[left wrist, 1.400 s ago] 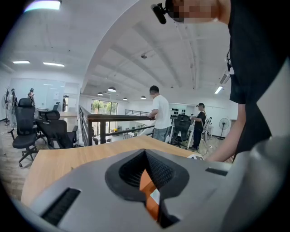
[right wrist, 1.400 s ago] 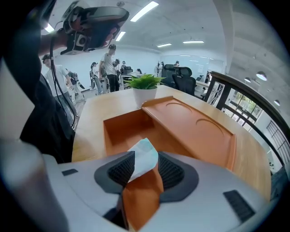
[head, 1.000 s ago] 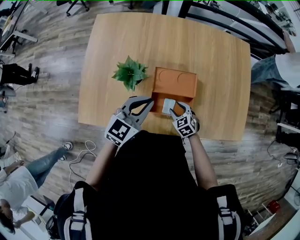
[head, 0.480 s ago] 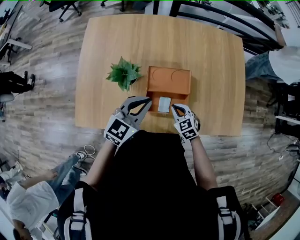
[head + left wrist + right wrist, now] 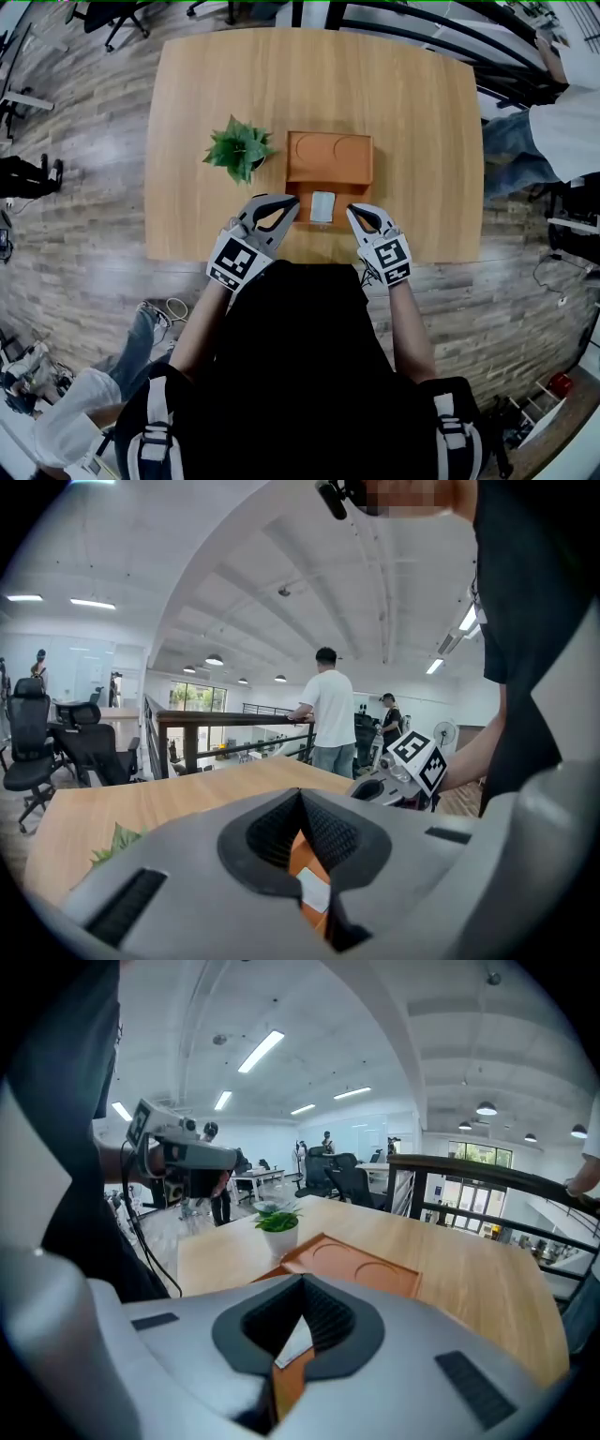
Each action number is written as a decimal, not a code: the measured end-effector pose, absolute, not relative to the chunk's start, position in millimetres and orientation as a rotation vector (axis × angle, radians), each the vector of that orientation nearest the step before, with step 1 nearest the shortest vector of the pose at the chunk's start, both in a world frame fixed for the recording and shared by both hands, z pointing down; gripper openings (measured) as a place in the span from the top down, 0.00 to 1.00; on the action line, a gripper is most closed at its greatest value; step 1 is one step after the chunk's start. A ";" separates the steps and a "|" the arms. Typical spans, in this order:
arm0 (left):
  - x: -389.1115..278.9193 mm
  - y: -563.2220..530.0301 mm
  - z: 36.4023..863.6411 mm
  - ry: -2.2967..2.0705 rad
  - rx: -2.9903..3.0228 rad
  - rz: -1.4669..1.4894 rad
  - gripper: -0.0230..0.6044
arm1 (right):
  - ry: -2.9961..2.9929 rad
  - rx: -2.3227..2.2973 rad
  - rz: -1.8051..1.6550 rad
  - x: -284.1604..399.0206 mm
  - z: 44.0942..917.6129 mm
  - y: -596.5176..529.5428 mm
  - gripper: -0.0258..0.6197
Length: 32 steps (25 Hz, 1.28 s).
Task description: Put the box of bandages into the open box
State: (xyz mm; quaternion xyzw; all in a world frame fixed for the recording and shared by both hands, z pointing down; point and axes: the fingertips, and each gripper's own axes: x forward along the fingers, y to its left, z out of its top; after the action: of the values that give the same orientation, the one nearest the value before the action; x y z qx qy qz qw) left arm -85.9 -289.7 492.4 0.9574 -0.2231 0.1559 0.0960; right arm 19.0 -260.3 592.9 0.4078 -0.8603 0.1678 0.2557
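Observation:
The orange open box [image 5: 328, 157] lies mid-table with its lid folded back. The white box of bandages [image 5: 322, 206] rests flat in its near compartment, with nothing touching it. My left gripper [image 5: 295, 199] is shut and empty, its tips at the compartment's left edge. My right gripper [image 5: 352, 210] is shut and empty, just right of the compartment and apart from the bandages. In the left gripper view the closed jaws [image 5: 300, 794] frame a sliver of the white box [image 5: 314, 890]. In the right gripper view the closed jaws [image 5: 303, 1281] frame the white box [image 5: 295, 1342] and the orange box [image 5: 361, 1269].
A small potted plant [image 5: 239, 150] stands just left of the orange box, close to my left gripper. The wooden table [image 5: 422, 141] ends right under my grippers. People stand or walk on the floor around the table, one at the right [image 5: 562, 122].
The right gripper let the bandage box down into the orange box, shut its jaws and drew back to the right. The left gripper barely moved.

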 end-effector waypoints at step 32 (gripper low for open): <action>-66.9 -254.7 476.3 -0.756 2.847 0.528 0.93 | -2.456 1.150 0.283 30.0 519.1 -248.1 0.92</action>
State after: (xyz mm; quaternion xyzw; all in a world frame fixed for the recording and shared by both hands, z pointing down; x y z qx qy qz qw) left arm -66.9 -254.7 476.3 0.9487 -0.2519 0.1759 0.0744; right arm 30.0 -248.1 519.1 0.4127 -0.8814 0.1017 0.2061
